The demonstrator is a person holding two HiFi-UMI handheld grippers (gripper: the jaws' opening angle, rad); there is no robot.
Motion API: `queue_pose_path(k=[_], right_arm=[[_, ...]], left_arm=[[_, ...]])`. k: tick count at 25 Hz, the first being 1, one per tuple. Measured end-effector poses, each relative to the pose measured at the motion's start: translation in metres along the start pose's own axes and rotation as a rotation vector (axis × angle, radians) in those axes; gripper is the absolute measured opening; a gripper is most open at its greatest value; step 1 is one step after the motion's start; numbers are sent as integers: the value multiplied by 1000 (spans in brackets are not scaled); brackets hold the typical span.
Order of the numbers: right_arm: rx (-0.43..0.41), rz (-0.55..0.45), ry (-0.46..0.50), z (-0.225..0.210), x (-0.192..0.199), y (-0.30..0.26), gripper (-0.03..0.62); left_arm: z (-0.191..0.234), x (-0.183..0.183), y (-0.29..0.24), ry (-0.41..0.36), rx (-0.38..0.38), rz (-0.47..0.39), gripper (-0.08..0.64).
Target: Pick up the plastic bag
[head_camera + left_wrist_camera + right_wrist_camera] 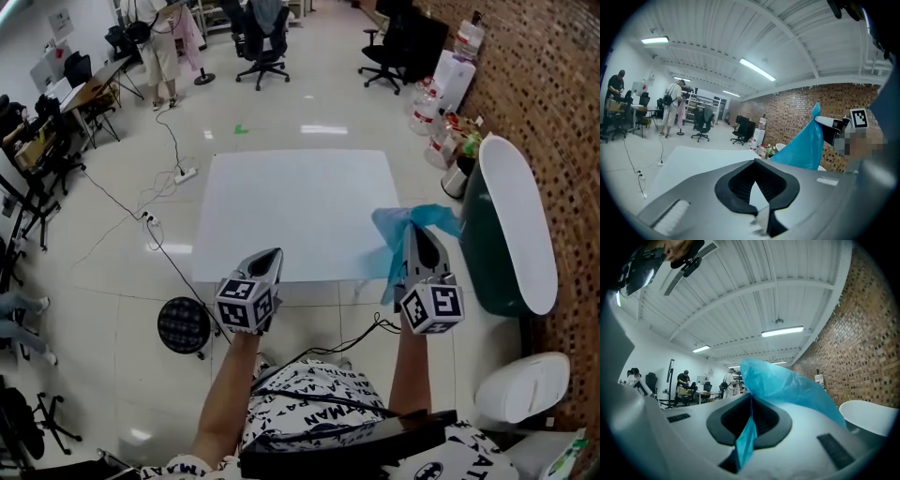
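Right tongs on bag; BATMAN shirt

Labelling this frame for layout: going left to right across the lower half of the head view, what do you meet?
Black round stool → left gripper, nothing in it → right gripper, shut on the blue plastic bag → dark green bin.
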State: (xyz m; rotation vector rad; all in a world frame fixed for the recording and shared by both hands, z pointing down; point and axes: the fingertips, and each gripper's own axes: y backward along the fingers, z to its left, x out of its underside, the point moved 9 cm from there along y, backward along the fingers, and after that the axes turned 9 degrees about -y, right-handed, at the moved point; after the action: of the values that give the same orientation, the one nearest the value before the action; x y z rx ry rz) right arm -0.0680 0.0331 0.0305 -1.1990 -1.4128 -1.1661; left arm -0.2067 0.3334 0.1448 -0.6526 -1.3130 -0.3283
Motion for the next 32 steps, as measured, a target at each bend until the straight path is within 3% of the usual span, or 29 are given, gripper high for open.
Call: queue_pose_path(k=[12, 18, 24, 27, 32], right_arm=[[50, -19, 32, -30, -21, 17, 6], [44, -18, 44, -86, -33, 4, 6], [-5, -13, 129, -138, -57, -39, 6], [-68, -3, 169, -154, -68, -67, 6], [-287, 78, 313, -130, -65, -136, 6]], left_arm=[[-13, -1, 3, 45, -19, -5, 2], [-26, 14, 1, 80, -53, 17, 1], [-38, 31, -2, 119, -128, 46, 0], [-40, 38, -3, 125, -149, 59, 0], [-20, 52, -10, 133, -159, 94, 0]])
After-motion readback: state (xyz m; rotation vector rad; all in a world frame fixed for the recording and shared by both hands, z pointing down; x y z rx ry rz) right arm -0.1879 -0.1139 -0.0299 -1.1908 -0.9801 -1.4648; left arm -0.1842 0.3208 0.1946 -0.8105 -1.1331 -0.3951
